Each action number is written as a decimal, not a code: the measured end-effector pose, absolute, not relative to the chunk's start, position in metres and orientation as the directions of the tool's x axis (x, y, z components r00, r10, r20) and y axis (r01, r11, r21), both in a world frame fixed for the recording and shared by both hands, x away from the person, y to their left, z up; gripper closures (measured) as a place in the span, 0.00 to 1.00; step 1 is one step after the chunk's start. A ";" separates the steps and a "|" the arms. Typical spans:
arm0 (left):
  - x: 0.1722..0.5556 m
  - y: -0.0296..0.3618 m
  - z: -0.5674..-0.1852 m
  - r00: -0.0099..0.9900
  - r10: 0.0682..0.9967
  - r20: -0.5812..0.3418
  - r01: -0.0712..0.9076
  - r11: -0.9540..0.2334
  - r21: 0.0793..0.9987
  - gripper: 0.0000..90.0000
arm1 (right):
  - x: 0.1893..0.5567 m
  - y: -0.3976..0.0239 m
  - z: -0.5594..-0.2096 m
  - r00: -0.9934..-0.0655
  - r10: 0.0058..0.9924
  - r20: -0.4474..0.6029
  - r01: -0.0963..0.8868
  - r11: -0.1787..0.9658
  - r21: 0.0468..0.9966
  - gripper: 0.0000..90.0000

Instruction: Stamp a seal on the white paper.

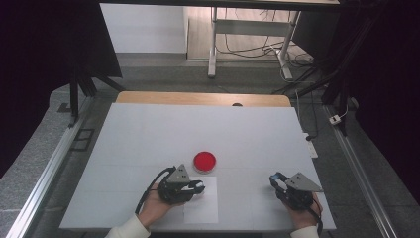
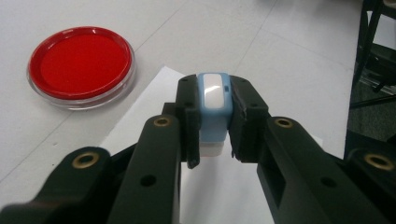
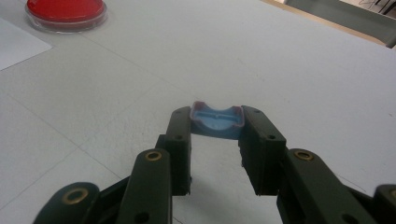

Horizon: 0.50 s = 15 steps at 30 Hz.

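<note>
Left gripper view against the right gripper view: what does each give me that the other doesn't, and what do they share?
Left gripper view alone: the left gripper shut on a light blue stamp with a white base, held over the sheet of white paper.

Right gripper view alone: the right gripper shut on a blue cap, its hollow side facing the camera, with the table's wooden far edge beyond.

Both: the red ink pad in its clear round dish on the white table, and part of the paper.
</note>
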State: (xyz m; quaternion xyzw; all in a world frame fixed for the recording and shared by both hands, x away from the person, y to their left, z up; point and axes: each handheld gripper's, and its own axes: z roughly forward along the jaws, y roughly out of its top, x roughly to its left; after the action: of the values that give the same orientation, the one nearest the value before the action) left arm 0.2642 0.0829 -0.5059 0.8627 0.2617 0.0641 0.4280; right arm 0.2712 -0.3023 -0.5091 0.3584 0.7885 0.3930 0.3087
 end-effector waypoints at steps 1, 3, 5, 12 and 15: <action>0.264 0.082 -0.506 0.855 0.507 -0.113 0.397 -0.497 0.771 0.83 | 0.271 -0.302 -0.509 -0.552 0.808 -0.205 0.323 0.434 0.841 0.72; 0.265 0.082 -0.507 0.856 0.504 -0.111 0.395 -0.501 0.770 0.83 | 0.271 -0.303 -0.509 -0.552 0.809 -0.203 0.323 0.432 0.842 0.72; 0.264 0.081 -0.508 0.858 0.503 -0.106 0.392 -0.507 0.768 0.83 | 0.271 -0.303 -0.509 -0.552 0.808 -0.203 0.323 0.432 0.842 0.72; 0.265 0.080 -0.510 0.858 0.503 -0.100 0.390 -0.513 0.765 0.83 | 0.271 -0.303 -0.509 -0.553 0.808 -0.203 0.323 0.433 0.842 0.72; 0.265 0.080 -0.512 0.857 0.505 -0.103 0.394 -0.514 0.762 0.83 | 0.271 -0.303 -0.509 -0.551 0.809 -0.205 0.325 0.434 0.840 0.72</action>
State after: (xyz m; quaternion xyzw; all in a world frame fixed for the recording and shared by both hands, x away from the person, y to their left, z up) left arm 0.2654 0.0795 -0.5122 0.8675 0.2589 0.0660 0.4196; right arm 0.2712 -0.3026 -0.5094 0.3594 0.7887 0.3920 0.3084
